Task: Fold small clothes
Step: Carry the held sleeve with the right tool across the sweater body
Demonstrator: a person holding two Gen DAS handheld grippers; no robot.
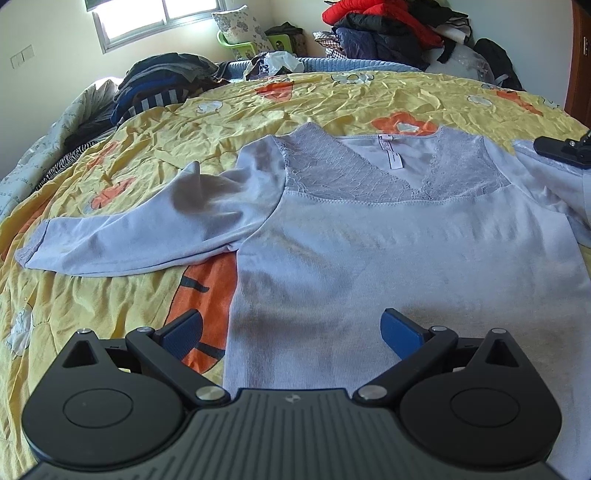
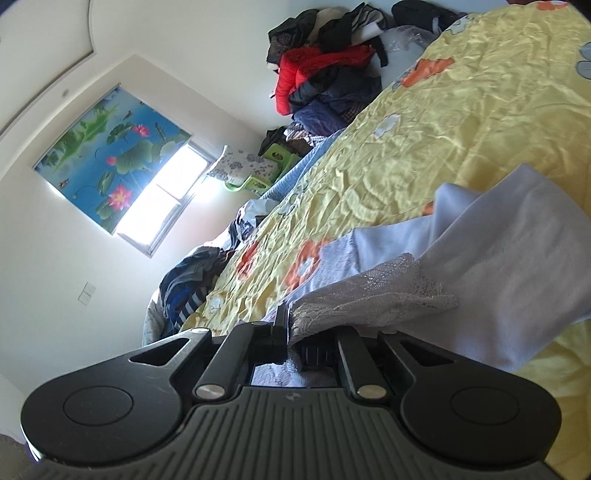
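A pale lilac top [image 1: 388, 258] with a lace V-neck lies flat, front up, on the yellow flowered bedspread [image 1: 221, 122]. Its left sleeve [image 1: 140, 232] is spread out to the left. My left gripper [image 1: 291, 332] is open and empty, hovering over the lower body of the top. My right gripper [image 2: 291, 332] is shut on the lace-trimmed right sleeve [image 2: 388, 291] and holds it lifted off the bed. It also shows at the far right edge of the left wrist view [image 1: 565, 149].
Piles of dark and striped clothes [image 1: 162, 85] lie at the bed's far left. A heap of red and dark jackets [image 1: 388, 29] sits beyond the far edge. A green stool with a cushion [image 1: 247, 37] stands under the window.
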